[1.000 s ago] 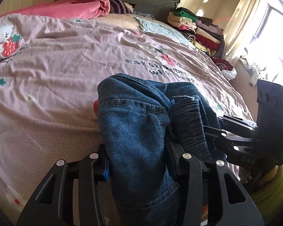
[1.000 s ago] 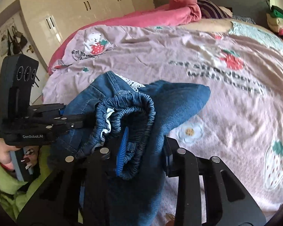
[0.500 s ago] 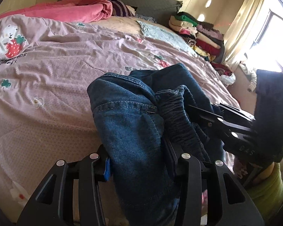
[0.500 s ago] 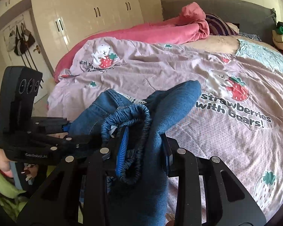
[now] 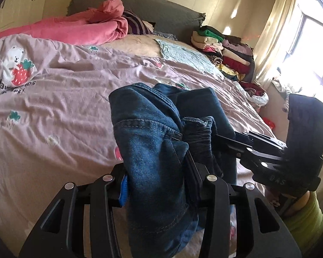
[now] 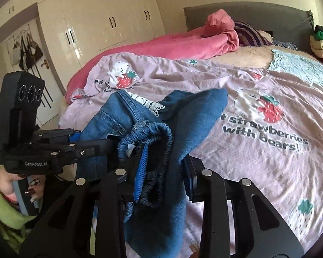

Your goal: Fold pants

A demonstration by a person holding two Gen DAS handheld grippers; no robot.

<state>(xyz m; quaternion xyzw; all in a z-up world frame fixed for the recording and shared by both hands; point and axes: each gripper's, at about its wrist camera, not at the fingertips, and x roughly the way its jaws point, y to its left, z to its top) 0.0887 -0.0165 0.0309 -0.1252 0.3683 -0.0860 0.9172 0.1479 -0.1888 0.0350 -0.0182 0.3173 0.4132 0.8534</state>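
Observation:
A pair of blue denim pants (image 5: 152,150) with an elastic waistband hangs bunched between both grippers, lifted above the near edge of the bed. My left gripper (image 5: 157,182) is shut on the denim near a stitched pocket seam. My right gripper (image 6: 165,172) is shut on the gathered waistband (image 6: 159,135) and the cloth beside it. The pants also show in the right wrist view (image 6: 183,116), with white lace trim at the top. Each gripper shows in the other's view, the right one (image 5: 258,150) close at the right, the left one (image 6: 60,148) close at the left.
The bed carries a lilac strawberry-bear duvet (image 5: 64,99). A pink blanket (image 5: 75,30) and striped pillow lie by the grey headboard. A stack of folded clothes (image 5: 221,49) sits at the far right corner. White wardrobes (image 6: 109,21) stand left of the bed; a window is at the right.
Both grippers have risen and tilted up with the pants, so the bed sits lower and the headboard and wardrobes come into view. Both holds are unchanged.

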